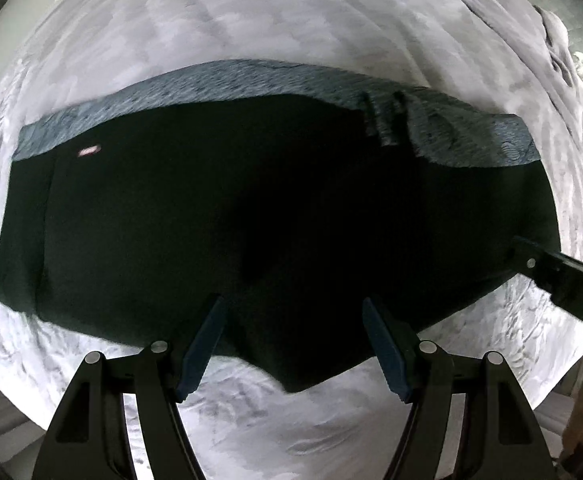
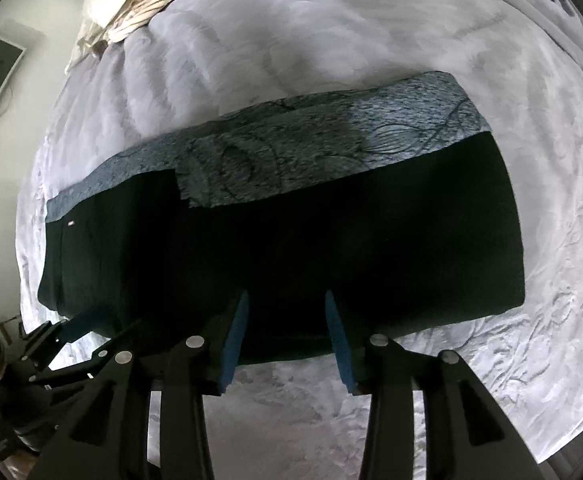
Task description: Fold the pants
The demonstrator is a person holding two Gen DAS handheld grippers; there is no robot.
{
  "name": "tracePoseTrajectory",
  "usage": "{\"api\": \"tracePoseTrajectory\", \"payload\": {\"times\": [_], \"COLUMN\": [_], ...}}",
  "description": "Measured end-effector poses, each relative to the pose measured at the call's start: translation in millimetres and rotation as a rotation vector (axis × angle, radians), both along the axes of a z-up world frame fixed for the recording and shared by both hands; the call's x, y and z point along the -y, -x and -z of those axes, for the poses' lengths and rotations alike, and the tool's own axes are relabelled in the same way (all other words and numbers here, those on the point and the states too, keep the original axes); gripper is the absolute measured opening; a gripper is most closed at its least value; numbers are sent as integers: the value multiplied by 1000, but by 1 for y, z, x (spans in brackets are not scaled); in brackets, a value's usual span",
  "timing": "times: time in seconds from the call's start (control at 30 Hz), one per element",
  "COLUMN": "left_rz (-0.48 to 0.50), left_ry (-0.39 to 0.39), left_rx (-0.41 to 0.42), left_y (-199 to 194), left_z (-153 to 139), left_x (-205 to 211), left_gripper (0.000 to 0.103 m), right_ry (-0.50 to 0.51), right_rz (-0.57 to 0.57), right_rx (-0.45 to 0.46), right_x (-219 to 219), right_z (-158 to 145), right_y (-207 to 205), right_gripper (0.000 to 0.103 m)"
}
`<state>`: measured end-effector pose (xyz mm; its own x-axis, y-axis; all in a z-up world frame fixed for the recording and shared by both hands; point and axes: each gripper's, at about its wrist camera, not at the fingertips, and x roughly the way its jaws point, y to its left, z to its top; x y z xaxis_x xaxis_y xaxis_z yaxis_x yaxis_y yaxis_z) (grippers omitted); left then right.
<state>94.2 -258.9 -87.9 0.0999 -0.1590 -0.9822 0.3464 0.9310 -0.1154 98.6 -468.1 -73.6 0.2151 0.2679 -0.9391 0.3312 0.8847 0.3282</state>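
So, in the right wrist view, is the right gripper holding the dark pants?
No. The right gripper stands open above the pants, with nothing pinched between its blue pads.

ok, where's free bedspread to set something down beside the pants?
Free: the bedspread beyond the grey patterned cloth, and the strip between the dark pants and the jaws. Also right of the pants. Crowded: far left corner, rumpled bedding.

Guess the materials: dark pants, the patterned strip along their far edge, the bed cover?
Pants: matte dark knit or soft woven, no sheen, limp edges; exact fibre unclear.
Patterned strip: blue-grey fabric with printed or woven leaf outlines, textured look.
Bed cover: pale, crinkled thin cloth, likely cotton-type; fine wrinkles show.
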Motion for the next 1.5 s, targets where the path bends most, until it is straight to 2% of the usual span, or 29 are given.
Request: {"api": "tracePoseTrajectory", "payload": {"times": [0.2, 0.27, 0.37, 0.43, 0.7, 0.73, 0.87, 0.9, 0.93, 0.97, 1.2, 1.37, 1.43, 1.47, 1.5], "left_rz": [-43, -54, -67, -77, -97, -99, -105, -108, -113, -120, -146, -165, -171, -174, -177], "left_ry": [-18, -19, -22, -21, -18, -21, -31, -33, -37, -36, -39, -34, -29, -29, -29], "left_rx": [-5, -7, -8, -5, -13, -15, -25, -23, -19, -13, -25, -35, -37, -38, -39], "left_y": [3, 3, 4, 4, 11, 11, 9, 10, 11, 11, 14, 14, 18, 11, 9], "left_z": [-1, -1, -2, -3, -7, -3, -2, -2, -3, -3, 0, 5, 3, 4, 4], "left_x": [-32, -39, -53, -58, -91, -74, -79, -84, -86, -88, -105, -113, -128, -125, -128], "left_gripper": [72, 72, 72, 72, 72, 72, 72, 79, 90, 93, 93, 93, 93, 95, 103], "right_ry": [-20, -25, 27, 33, 40, 43, 34, 37, 41, 42, 49, 58, 55, 54, 55], "right_rz": [-79, -112, -150, -165, -170, -165, -144, -144, -145, -145, -136, -160, -169, -176, -183], "right_rx": [13, -9, -25, -26, -48, -50, -54, -55, -56, -58, -59, -58, -55, -54, -53], "right_x": [-36, -51, -68, -73, -78, -79, -84, -86, -88, -89, -87, -93, -99, -102, -104], "right_z": [-4, 4, 9, 7, 4, 3, 1, 1, 0, 0, -6, -9, -9, -10, -10], "right_y": [-21, -27, -29, -28, -22, -22, -20, -20, -19, -19, -17, -17, -19, -20, -21], "right_gripper": [46, 50, 59, 61, 61, 61, 61, 61, 62, 62, 63, 72, 72, 73, 75]}}
